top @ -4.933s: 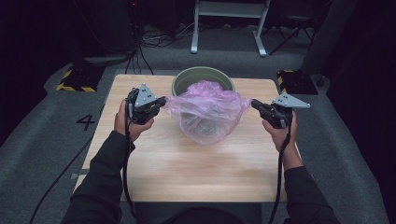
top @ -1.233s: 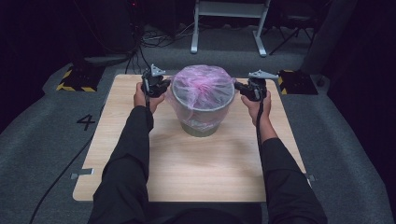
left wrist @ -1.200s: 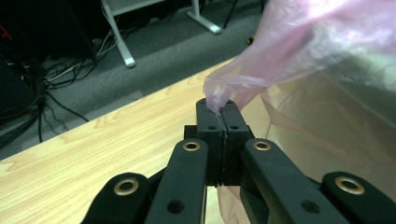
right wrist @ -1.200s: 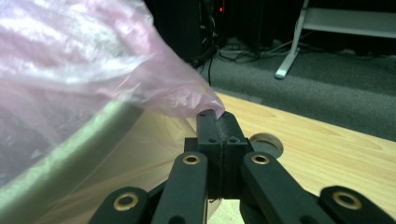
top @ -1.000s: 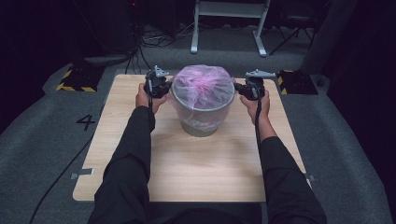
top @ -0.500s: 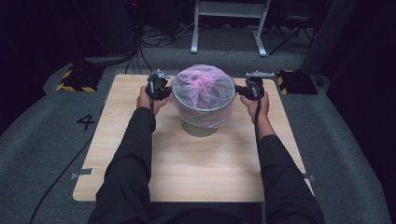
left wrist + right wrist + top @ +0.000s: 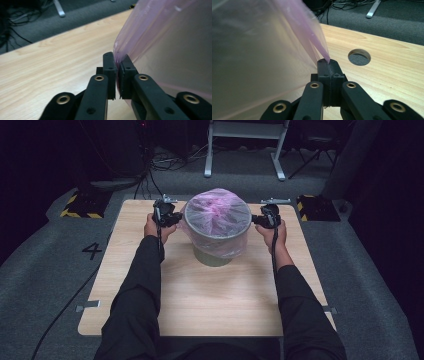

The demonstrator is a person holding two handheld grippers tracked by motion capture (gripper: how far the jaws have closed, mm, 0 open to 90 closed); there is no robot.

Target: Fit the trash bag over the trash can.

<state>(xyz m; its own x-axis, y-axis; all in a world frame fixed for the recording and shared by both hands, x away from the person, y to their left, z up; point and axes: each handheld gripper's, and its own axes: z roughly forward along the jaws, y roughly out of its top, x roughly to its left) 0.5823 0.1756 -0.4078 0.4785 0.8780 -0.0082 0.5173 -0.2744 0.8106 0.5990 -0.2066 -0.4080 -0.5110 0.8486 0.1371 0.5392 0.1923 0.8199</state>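
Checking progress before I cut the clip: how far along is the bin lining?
Done: the pink bag is draped over the rim of the bin and partway down its sides. In hand: left gripper and right gripper each pinch a bag edge at opposite sides. Left: probably tug the film snug, then release.

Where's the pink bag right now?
In the high view, the pink bag is draped over the bin, mid-table toward the far edge, between the left gripper and right gripper.

The pink bag (image 7: 218,215) now drapes lower down the bin (image 7: 216,256).
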